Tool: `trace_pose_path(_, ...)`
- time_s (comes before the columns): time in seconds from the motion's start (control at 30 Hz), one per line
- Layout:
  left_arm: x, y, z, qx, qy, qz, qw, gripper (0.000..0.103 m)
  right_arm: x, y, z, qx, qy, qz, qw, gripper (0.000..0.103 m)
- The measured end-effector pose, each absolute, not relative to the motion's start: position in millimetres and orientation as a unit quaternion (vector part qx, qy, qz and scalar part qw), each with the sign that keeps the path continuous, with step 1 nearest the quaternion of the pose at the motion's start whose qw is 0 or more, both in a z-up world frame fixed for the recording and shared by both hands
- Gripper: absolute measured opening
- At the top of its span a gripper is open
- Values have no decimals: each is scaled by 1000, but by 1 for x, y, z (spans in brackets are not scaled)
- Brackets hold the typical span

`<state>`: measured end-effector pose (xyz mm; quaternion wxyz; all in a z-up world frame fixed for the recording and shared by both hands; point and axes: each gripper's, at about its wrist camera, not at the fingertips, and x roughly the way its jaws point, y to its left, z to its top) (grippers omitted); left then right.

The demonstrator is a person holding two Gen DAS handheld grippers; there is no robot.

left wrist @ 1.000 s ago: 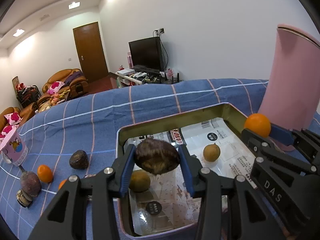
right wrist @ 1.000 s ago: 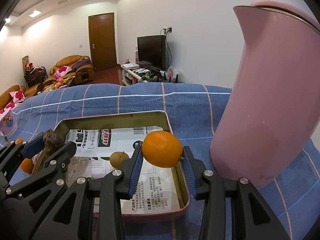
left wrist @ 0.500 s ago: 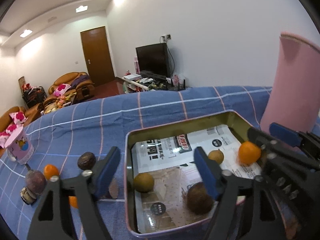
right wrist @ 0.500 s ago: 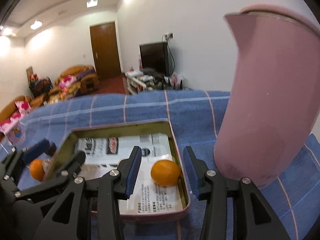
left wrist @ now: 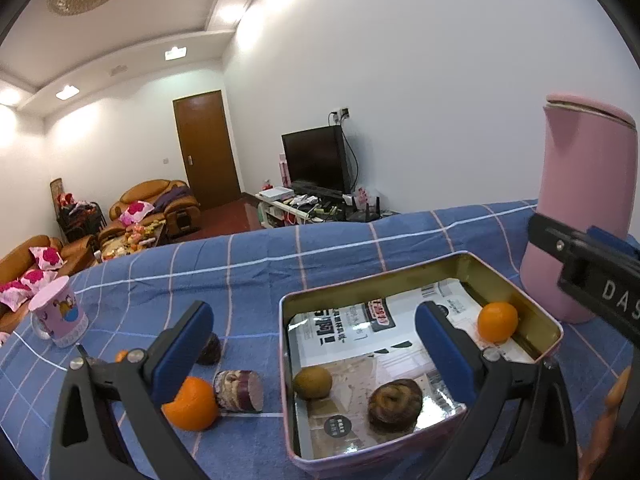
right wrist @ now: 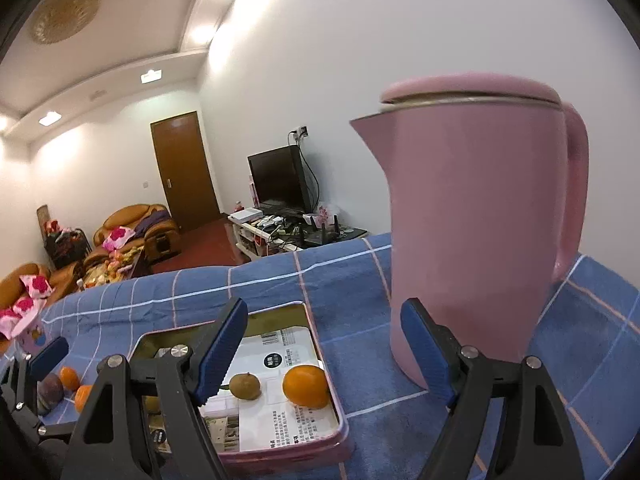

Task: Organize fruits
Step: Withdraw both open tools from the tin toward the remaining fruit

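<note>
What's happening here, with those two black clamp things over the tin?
A person is sorting fruit into a tin tray on a blue checked cloth, with a hand-held gripper in each hand. The left gripper and right gripper are both opening, nothing between their fingers. An orange, a dark brown fruit and two small brownish fruits lie in the tray. More fruit, like another orange, waits on the cloth.
</note>
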<state>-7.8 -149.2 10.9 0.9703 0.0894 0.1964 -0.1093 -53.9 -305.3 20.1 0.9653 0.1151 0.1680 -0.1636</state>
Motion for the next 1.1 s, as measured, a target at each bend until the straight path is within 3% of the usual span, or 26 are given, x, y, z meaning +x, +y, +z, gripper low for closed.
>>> trace_pose_path(1.1, -1, -35, 3, 84, 223, -56, 970, 103, -50, -225, 7, 81, 201, -116, 969, 80)
